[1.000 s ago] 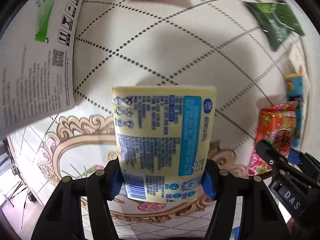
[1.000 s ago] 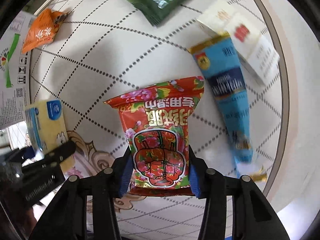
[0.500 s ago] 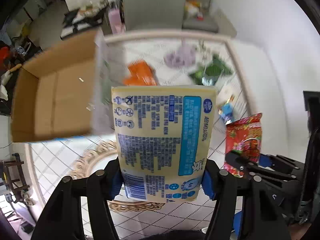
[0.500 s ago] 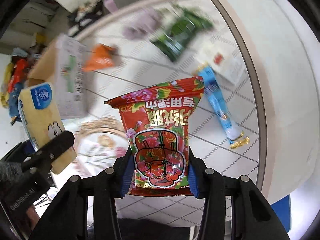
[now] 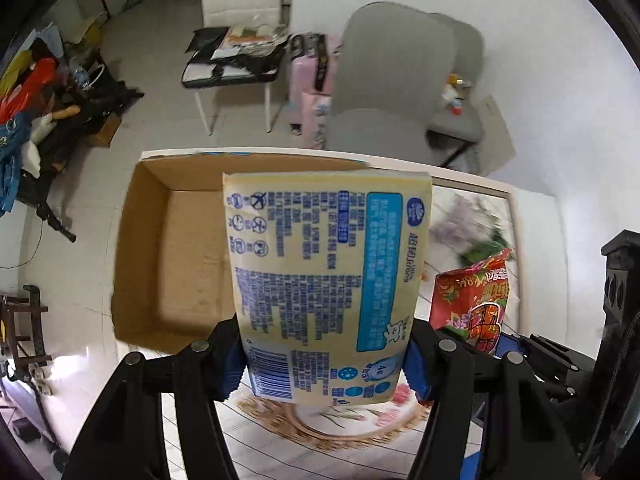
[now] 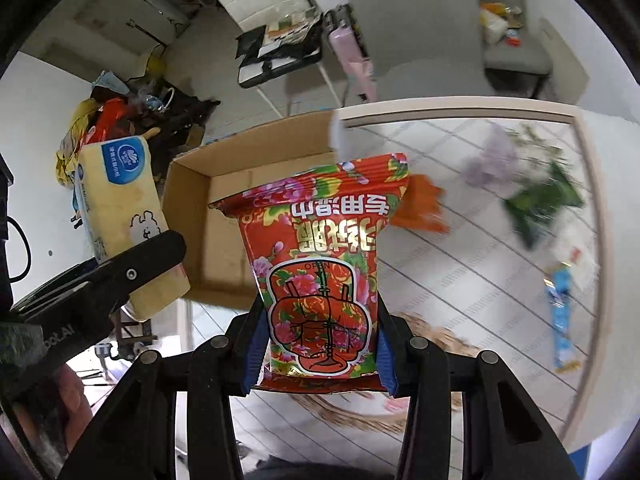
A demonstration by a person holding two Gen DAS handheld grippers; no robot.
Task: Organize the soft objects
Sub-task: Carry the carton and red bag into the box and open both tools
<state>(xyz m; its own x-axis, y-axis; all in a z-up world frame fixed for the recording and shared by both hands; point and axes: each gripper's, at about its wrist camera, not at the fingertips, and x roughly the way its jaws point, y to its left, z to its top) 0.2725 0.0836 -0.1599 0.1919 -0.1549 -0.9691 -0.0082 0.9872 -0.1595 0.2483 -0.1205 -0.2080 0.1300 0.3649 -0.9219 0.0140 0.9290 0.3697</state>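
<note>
Gripping left: left gripper (image 5: 324, 354) is clenching yellow tissue pack (image 5: 328, 280) between its pads.
Gripping right: right gripper (image 6: 320, 354) is clamping red wipes packet (image 6: 320, 276), which is sticking out ahead.

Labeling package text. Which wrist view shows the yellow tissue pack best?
Left wrist: the yellow tissue pack fills the centre, clamped in the left gripper, its printed back and barcode facing the lens. The right wrist view shows only the pack at its left edge, angled, partly behind a gripper finger.
</note>
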